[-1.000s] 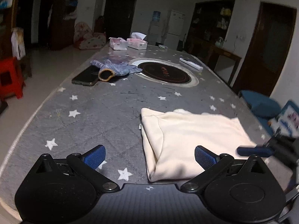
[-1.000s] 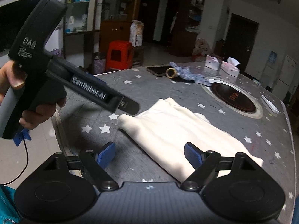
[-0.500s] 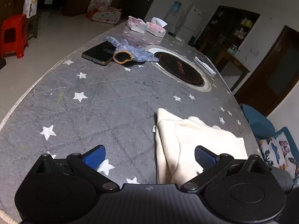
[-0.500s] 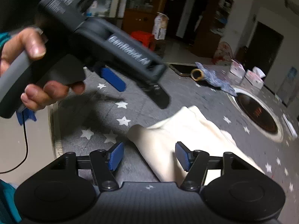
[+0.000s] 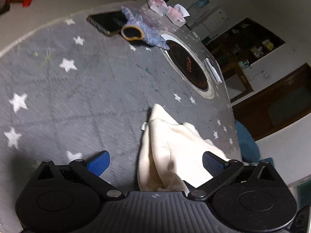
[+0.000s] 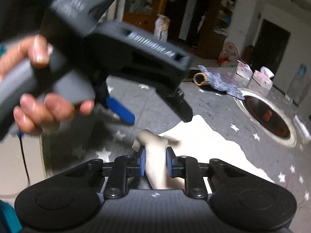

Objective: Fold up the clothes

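The cream garment (image 6: 210,147), part-folded, lies near the tabletop's (image 5: 64,101) near edge. The right gripper (image 6: 155,162) is closing on its bunched corner; the left gripper (image 5: 155,163) straddles the other end, jaws apart. This looks like the grasping step; next the left must pinch too, then both lift together.

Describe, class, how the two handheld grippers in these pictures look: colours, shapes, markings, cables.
Both grippers are matt black with ribbed bodies, round side housings and blue textured pads: right gripper, left gripper. The left one, seen from the right wrist view, has a grey pistol handle, white lettering and a thin dark cable. A teal sleeve shows.
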